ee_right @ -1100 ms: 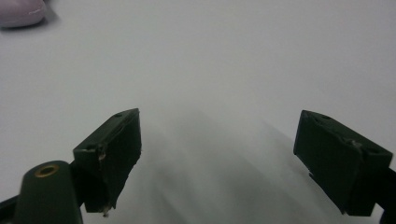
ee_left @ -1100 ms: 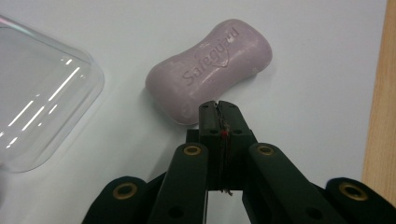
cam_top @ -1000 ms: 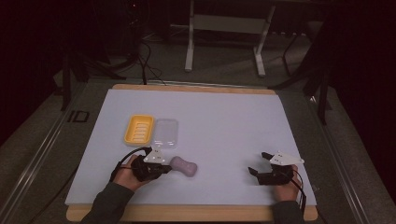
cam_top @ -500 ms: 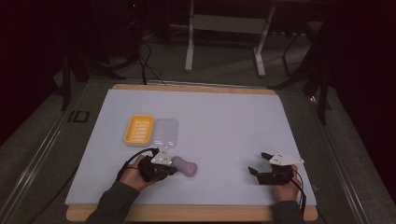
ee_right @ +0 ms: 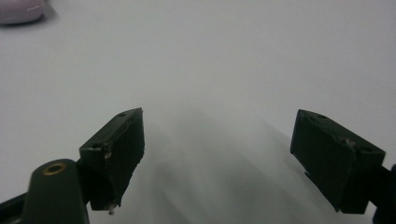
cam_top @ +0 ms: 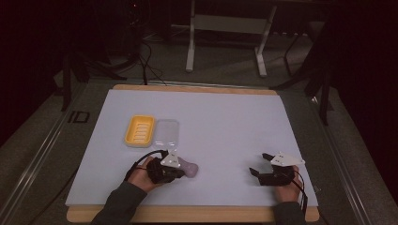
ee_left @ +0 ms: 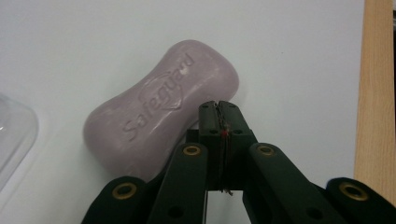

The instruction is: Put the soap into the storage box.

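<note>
Tools [cam_top: 174, 169] low — white table [cam_top: 220, 117], dim room

A pale lilac soap bar [ee_left: 161, 109] embossed with "Safeguard" is lying on the white tabletop [cam_top: 225, 126] edged in light wood, just beside a yellow ribbed soap dish [cam_top: 139, 131] and its clear lid [cam_top: 167, 131], while both black grippers are showing brass-coloured rivets.

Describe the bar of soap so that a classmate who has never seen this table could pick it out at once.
Start at the white table and find the yellow soap dish with the clear lid beside it on the left half. Nearer the person, at the left gripper, lies the soap. It is the only pale purple thing: waisted, stamped Safeguard.
</note>
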The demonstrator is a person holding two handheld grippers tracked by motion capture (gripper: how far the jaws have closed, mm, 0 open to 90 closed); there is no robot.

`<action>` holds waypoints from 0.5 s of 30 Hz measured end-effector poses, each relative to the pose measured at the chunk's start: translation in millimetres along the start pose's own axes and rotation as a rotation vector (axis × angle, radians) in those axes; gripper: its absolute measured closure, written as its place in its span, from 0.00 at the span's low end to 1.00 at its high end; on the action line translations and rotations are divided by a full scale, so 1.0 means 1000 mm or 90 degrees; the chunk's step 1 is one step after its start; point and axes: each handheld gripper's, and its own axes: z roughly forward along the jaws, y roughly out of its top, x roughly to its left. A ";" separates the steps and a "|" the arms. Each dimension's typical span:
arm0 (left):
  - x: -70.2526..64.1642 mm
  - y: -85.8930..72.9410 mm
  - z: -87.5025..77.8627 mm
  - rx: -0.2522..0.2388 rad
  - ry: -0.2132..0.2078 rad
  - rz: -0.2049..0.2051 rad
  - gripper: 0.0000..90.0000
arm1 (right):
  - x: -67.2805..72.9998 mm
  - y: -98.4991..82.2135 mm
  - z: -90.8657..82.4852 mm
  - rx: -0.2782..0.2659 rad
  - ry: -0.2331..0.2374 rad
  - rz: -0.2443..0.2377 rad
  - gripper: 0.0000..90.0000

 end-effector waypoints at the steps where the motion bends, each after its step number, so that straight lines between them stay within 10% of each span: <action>1: 0.000 0.000 0.000 0.000 0.000 0.000 1.00 | 0.000 0.000 0.000 0.000 0.000 0.000 0.19; 15: -0.006 0.007 0.014 0.028 -0.031 0.026 1.00 | 0.001 0.000 0.001 0.004 0.000 -0.001 0.19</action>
